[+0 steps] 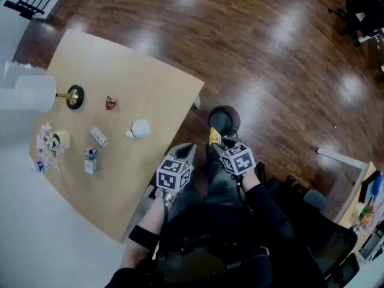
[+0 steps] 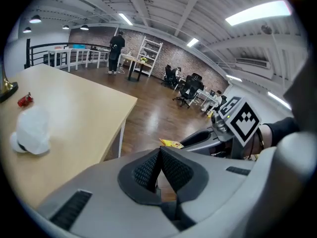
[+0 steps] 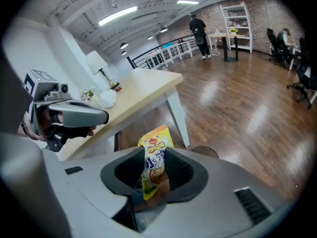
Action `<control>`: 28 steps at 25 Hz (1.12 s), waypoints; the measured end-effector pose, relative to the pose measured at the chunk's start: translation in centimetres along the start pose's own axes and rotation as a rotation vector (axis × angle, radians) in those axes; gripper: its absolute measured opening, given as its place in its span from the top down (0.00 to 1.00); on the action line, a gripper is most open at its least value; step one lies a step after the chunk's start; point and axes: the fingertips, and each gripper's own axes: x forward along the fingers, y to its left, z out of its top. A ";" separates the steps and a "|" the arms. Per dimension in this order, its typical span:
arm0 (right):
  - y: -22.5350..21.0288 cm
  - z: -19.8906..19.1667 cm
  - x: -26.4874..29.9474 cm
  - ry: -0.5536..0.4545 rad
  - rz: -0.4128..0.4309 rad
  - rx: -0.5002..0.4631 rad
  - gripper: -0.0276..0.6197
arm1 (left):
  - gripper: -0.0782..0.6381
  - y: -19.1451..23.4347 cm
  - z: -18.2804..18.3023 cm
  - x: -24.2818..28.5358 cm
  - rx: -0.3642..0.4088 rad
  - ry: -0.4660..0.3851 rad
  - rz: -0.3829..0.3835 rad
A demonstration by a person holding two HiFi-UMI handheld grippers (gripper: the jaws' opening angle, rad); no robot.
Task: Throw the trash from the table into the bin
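My right gripper (image 3: 155, 155) is shut on a yellow snack packet (image 3: 155, 142), which sticks up between its pads. In the head view that packet (image 1: 214, 137) hangs just in front of a dark round bin (image 1: 225, 119) on the wooden floor beside the table. The bin's rim (image 3: 204, 151) peeks over the right gripper's body. My left gripper (image 2: 159, 155) is beside it, off the table edge, pads touching at the tips with nothing between them. On the table (image 1: 150, 89) lie a crumpled white paper (image 1: 140, 129), a small red wrapper (image 1: 110, 103), a pale wrapper (image 1: 99, 136) and a little carton (image 1: 90, 160).
A lamp with a brass base (image 1: 74, 96) and a small flower pot (image 1: 51, 141) stand at the table's far left. A table leg (image 3: 176, 110) rises close to the bin. Office chairs (image 3: 304, 78) and a person (image 3: 199, 29) are far across the room.
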 end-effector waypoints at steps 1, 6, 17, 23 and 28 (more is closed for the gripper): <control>-1.3 -0.8 1.1 0.011 -0.005 0.008 0.75 | 0.89 0.0 -0.3 1.5 -0.003 0.000 -0.003; -8.3 -5.9 8.2 0.053 -0.044 0.032 0.75 | 0.89 0.6 -1.8 8.9 -0.012 -0.003 -0.010; -18.5 -11.6 18.9 0.160 -0.140 0.146 0.75 | 0.89 2.3 -7.0 17.4 -0.067 0.066 -0.014; -20.7 -11.9 21.2 0.165 -0.183 0.181 0.71 | 0.89 2.8 -8.4 18.5 -0.082 0.076 -0.017; -20.0 -11.7 21.4 0.163 -0.165 0.199 0.47 | 0.89 2.6 -8.4 18.3 -0.090 0.090 -0.019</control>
